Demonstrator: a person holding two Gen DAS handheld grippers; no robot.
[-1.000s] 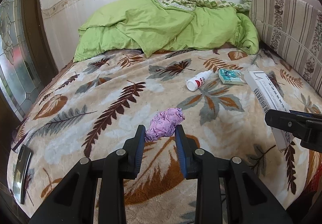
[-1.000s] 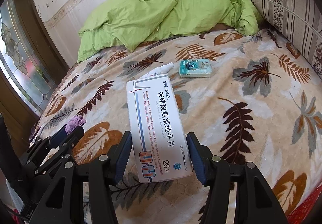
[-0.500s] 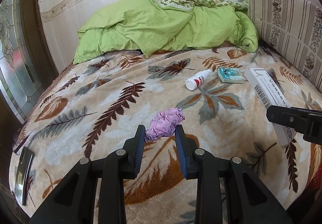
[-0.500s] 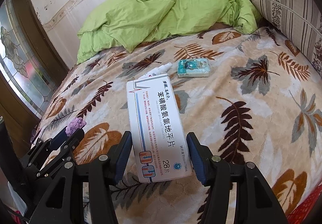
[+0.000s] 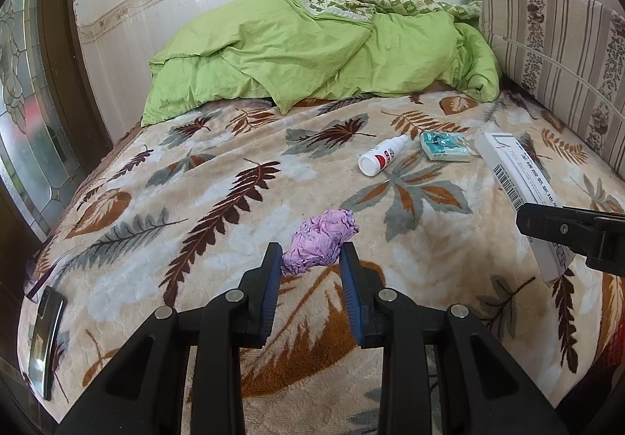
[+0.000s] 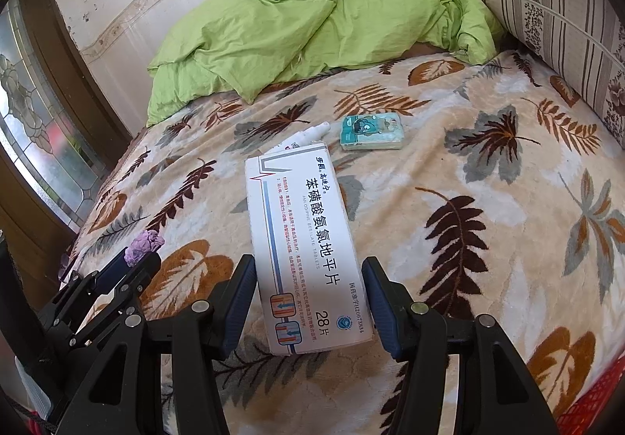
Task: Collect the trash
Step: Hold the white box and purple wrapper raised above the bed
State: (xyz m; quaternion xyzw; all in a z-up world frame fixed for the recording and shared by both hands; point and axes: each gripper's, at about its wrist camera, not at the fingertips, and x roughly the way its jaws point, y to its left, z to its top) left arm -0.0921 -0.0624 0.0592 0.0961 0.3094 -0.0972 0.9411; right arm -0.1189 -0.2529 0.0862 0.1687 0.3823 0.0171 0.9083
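A crumpled purple paper ball (image 5: 320, 241) sits between the fingertips of my left gripper (image 5: 311, 261), whose pads press its sides; it also shows in the right wrist view (image 6: 142, 245). A white medicine box (image 6: 306, 243) with Chinese print lies between the fingers of my right gripper (image 6: 308, 278), which touch its long edges; it also shows in the left wrist view (image 5: 515, 177). Both are held just above the leaf-patterned blanket (image 5: 195, 200). A small white bottle (image 5: 383, 159) and a teal tissue pack (image 5: 445, 145) lie farther back on the bed.
A green duvet (image 5: 312, 56) is heaped at the far end. A striped cushion (image 5: 566, 59) lines the right side. A dark phone (image 5: 45, 337) lies at the bed's near left edge. A stained-glass door (image 6: 35, 130) stands left. Something red (image 6: 593, 400) shows at the lower right.
Both views have drifted slightly, with the bed looking a little lower and farther. The purple ball and the box stay in the same place between the fingers.
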